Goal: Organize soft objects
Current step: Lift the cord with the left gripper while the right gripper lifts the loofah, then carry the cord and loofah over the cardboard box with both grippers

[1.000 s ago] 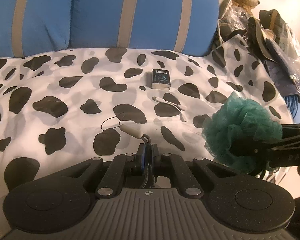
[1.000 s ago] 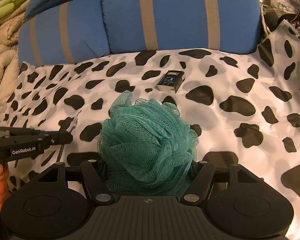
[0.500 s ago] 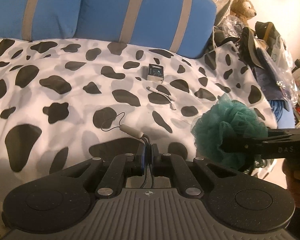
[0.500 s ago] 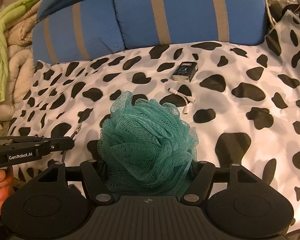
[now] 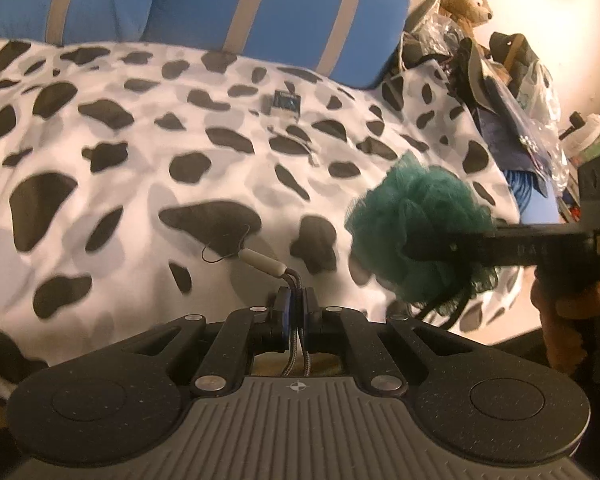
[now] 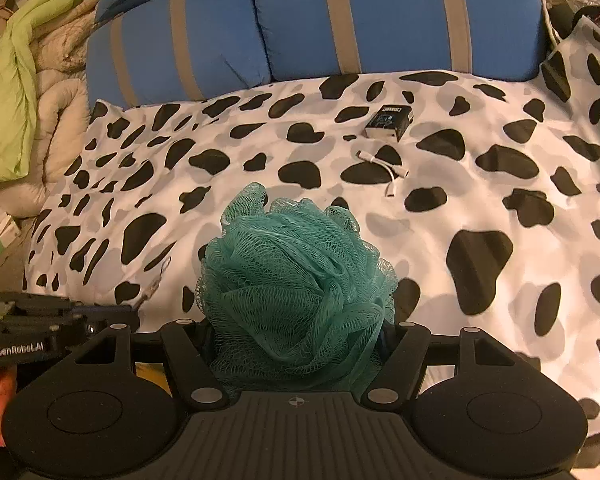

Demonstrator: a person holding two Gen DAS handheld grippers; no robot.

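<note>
Item: green mesh pouf (image 6: 296,280), pinched in the right gripper (image 6: 300,336) at 6 o'clock; left gripper (image 5: 296,308), pressed together on a braided cord (image 5: 296,354); both have drawn back from the spotted bedspread (image 6: 500,184), suggesting carry-off for sorting.

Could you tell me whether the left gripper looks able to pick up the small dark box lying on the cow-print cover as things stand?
Probably not yet: the left gripper is shut on a braided cord, so it has no free jaws. The small dark box itself lies unobstructed.
</note>
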